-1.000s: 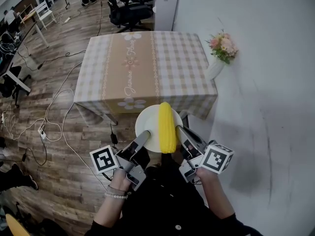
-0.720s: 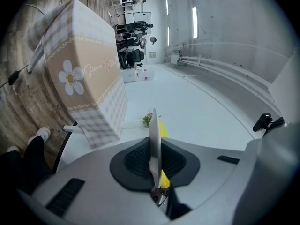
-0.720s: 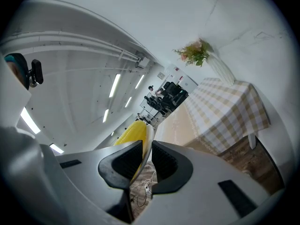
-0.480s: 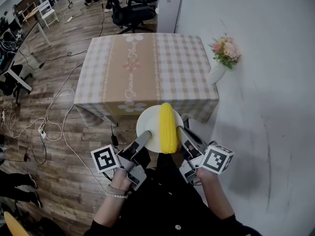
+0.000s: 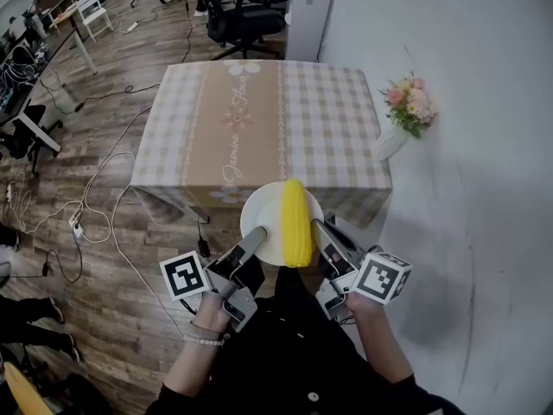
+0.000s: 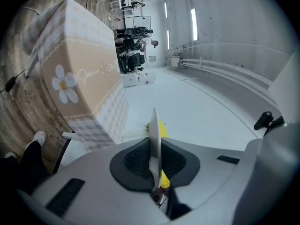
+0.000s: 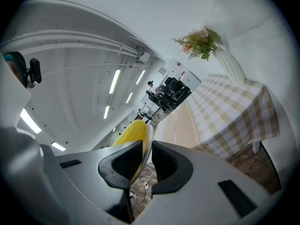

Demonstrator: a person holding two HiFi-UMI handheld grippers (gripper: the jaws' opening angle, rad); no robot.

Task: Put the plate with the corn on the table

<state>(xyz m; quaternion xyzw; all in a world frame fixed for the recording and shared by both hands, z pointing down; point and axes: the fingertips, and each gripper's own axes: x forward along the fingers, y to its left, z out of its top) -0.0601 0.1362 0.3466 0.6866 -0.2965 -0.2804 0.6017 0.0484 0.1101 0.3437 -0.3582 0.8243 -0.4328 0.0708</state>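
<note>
Short of the table's (image 5: 333, 128) near edge, we hold the plate (image 5: 259, 217) with the corn (image 5: 295, 223): left gripper (image 5: 256, 236) and right gripper (image 5: 317, 226) each pinch its rim. Cursive print on the runner (image 5: 238, 119) blurs beyond reading.

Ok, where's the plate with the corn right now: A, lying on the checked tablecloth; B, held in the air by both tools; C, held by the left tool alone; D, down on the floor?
B: the left tool and the right tool each clamp one side of the plate, with the corn lying on it.
</note>
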